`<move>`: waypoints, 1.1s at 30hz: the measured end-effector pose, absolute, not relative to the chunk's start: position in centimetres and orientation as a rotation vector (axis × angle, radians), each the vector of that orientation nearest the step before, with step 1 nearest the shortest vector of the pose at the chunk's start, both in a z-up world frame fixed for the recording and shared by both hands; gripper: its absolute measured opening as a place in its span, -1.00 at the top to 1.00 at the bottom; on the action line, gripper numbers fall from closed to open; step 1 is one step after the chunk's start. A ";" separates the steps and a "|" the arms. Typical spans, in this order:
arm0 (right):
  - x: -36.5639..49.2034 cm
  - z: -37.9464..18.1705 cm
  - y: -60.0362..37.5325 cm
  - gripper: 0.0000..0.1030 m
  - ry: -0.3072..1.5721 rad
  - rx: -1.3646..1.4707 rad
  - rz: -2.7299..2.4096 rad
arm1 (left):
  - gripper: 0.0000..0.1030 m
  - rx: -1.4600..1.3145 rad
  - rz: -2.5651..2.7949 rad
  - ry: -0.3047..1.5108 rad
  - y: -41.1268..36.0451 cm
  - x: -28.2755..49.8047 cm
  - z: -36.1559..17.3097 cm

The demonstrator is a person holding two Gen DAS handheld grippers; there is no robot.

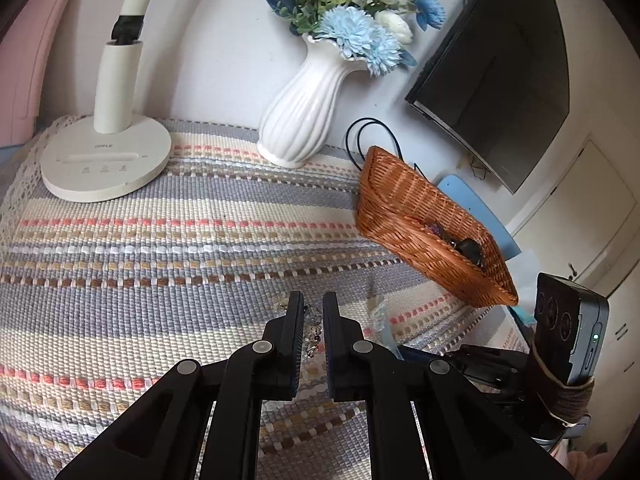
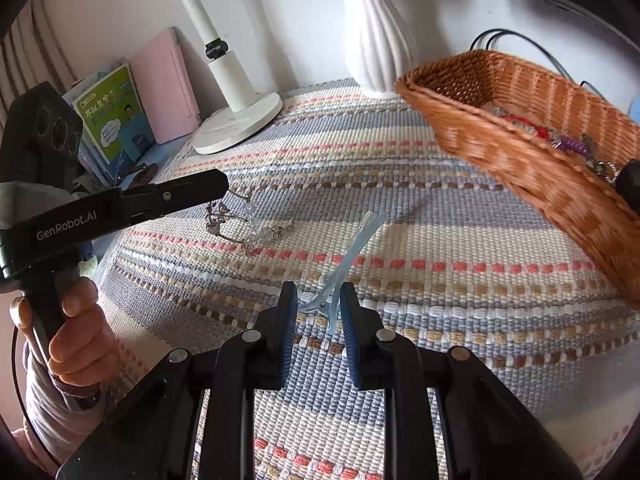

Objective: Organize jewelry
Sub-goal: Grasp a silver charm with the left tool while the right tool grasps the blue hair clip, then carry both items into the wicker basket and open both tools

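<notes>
A crystal bead bracelet lies on the striped cloth between my left gripper's narrowly parted jaws; it also shows in the right wrist view under the left gripper's tip. A pale blue hair clip lies on the cloth, its near end between my right gripper's open jaws; it also shows in the left wrist view. A wicker basket at the right holds several pieces of jewelry.
A white desk lamp stands at the back left and a white vase of blue flowers at the back middle. A dark monitor hangs behind the basket. Books stand at the left in the right wrist view.
</notes>
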State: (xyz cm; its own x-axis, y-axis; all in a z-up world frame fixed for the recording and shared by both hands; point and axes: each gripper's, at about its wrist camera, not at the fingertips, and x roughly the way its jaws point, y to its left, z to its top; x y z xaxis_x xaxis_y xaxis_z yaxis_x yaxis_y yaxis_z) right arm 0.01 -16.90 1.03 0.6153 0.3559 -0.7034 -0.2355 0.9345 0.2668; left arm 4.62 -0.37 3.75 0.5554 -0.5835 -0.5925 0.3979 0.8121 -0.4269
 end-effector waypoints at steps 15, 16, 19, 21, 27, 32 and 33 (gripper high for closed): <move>-7.6 9.9 -24.1 0.54 0.629 0.095 0.183 | 0.82 -0.156 -0.659 0.647 -6.2 1.3 10.9; -8.0 11.0 -25.1 0.54 0.605 0.086 0.159 | 0.82 -0.147 -0.670 0.636 -6.9 1.2 11.6; -8.0 13.5 -28.0 0.54 0.579 0.082 0.084 | 0.82 -0.113 -0.700 0.599 -9.6 1.3 14.2; -7.3 14.6 -30.1 0.54 0.589 0.111 0.061 | 0.82 -0.087 -0.709 0.581 -11.3 1.6 15.6; -2.7 15.7 -34.6 0.54 0.620 0.184 0.048 | 0.82 -0.036 -0.724 0.517 -15.8 4.2 19.0; 5.1 11.3 -36.6 0.54 0.826 0.411 0.156 | 0.82 0.022 -0.685 0.518 -19.1 7.5 17.9; 6.4 10.5 -36.7 0.54 0.849 0.425 0.155 | 0.82 0.017 -0.689 0.535 -19.5 8.5 17.2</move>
